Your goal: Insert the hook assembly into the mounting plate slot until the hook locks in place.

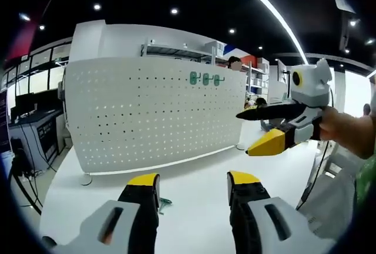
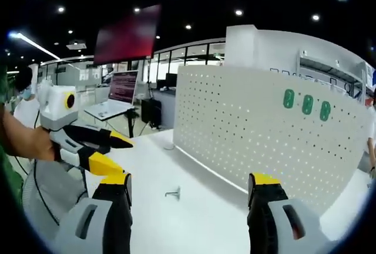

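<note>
The white perforated mounting plate (image 1: 153,113) (image 2: 264,130) stands upright on the white table. Three green hook pieces (image 1: 205,79) (image 2: 306,104) sit in a row near its top edge. A small loose hook (image 1: 163,203) (image 2: 173,193) lies on the table in front of the plate. My left gripper (image 1: 194,180) is open and empty, with the hook just beside its left jaw. My right gripper (image 2: 191,180) is also open and empty, above the table short of the hook. Each gripper shows in the other's view, hand-held and open: the right (image 1: 244,133), the left (image 2: 123,155).
The white table (image 1: 194,166) runs along the plate's foot. A cable (image 1: 88,180) lies at the plate's left end. Desks with monitors (image 2: 123,86) and shelves (image 1: 176,51) stand behind. A dark red screen (image 2: 126,33) hangs overhead.
</note>
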Motion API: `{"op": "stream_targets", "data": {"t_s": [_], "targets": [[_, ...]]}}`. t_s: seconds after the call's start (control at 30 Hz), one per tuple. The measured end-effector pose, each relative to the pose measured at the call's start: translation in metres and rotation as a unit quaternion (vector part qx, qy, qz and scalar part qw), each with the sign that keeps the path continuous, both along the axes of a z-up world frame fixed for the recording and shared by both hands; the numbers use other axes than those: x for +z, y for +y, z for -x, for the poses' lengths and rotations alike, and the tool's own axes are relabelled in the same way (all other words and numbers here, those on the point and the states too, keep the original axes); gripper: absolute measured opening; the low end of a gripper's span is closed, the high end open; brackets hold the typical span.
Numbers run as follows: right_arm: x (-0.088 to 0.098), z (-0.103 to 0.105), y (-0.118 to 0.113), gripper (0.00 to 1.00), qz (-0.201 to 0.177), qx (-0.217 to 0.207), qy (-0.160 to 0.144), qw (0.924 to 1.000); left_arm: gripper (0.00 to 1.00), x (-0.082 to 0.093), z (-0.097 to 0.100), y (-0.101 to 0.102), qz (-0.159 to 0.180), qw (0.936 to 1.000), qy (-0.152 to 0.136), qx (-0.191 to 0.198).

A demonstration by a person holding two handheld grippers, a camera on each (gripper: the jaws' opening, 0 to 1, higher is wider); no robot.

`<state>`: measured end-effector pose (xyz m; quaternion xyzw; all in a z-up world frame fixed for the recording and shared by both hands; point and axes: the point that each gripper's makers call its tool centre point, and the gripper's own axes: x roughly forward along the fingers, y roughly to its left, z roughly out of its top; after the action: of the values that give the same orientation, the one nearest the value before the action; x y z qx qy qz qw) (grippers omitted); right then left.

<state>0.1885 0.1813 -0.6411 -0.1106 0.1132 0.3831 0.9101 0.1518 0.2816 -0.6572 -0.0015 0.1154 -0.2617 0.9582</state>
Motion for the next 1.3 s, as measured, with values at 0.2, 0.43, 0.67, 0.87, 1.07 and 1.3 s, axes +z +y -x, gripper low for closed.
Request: {"op": "stream_targets", "data": {"t_s": [0.2,0.43,0.67,0.87,1.07,1.3], "targets": [[-0.022,-0.009,0.01,0.67,-0.001,0.012,0.023,0.9997,0.47,0.0,0.002,0.004,-0.001,1.0,0.001,0.004],[-0.046,-0.016,0.024,0.6,0.001,0.029,0.046,0.9985,0.46,-0.002,0.003,0.007,0.0,0.9999,0.005,0.012],[-0.076,-0.028,0.033,0.48,0.016,0.033,0.066,0.9971,0.46,-0.004,0.003,0.01,-0.001,0.9998,0.008,0.015],[-0.103,-0.035,0.043,0.35,0.032,0.041,0.082,0.9953,0.45,-0.006,0.004,0.009,-0.001,0.9998,0.012,0.015],[-0.121,-0.042,0.057,0.3,0.04,0.05,0.091,0.9938,0.45,-0.009,0.003,0.01,-0.002,0.9997,0.016,0.019],[-0.143,-0.05,0.066,0.19,0.051,0.055,0.101,0.992,0.45,-0.014,0.002,0.01,-0.006,0.9995,0.023,0.019]]}}
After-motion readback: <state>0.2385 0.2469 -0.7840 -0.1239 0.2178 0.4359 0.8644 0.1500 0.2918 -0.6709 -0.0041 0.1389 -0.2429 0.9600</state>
